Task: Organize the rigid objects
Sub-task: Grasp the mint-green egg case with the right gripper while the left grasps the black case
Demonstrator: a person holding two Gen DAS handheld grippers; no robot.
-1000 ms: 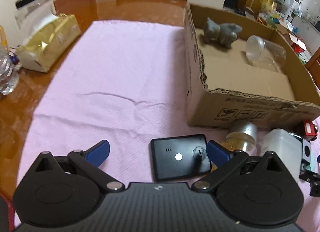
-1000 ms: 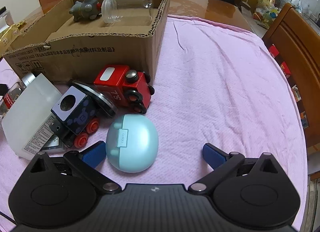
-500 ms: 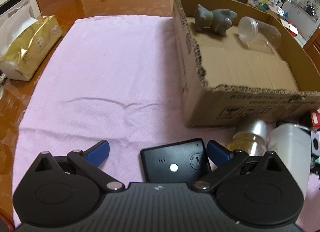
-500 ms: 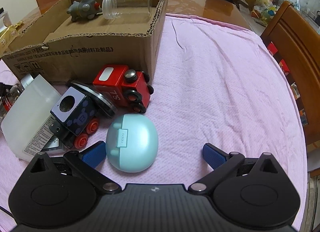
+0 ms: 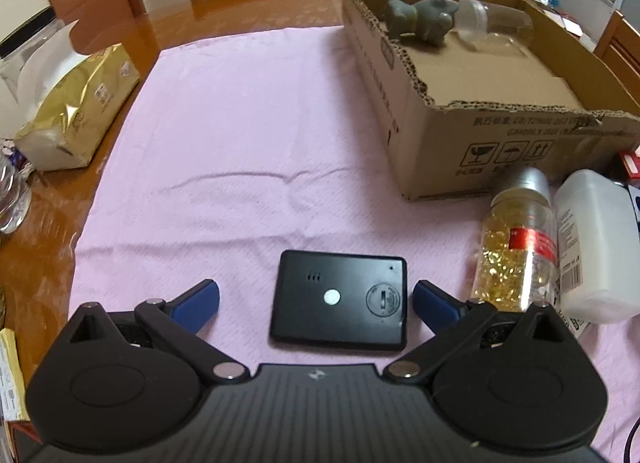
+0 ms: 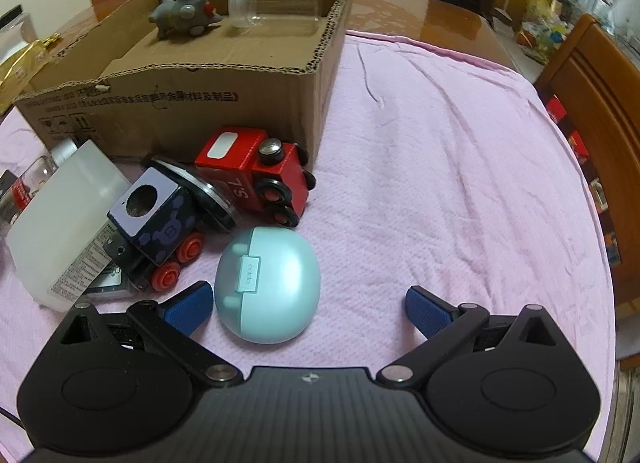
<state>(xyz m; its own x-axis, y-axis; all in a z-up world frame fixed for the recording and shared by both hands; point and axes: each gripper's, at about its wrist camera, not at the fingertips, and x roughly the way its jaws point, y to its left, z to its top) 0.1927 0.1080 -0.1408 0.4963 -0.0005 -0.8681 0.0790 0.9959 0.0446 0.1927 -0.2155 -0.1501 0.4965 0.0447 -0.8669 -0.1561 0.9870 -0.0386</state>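
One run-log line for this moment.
left gripper: open, black device between fingers | right gripper: open, blue case

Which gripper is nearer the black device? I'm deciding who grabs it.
Left. The left gripper is open with the black device lying between its fingers; the right gripper is open around a blue case, further off.

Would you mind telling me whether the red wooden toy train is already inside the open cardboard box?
No, the red wooden toy train lies on the pink cloth just outside the open cardboard box's front wall.
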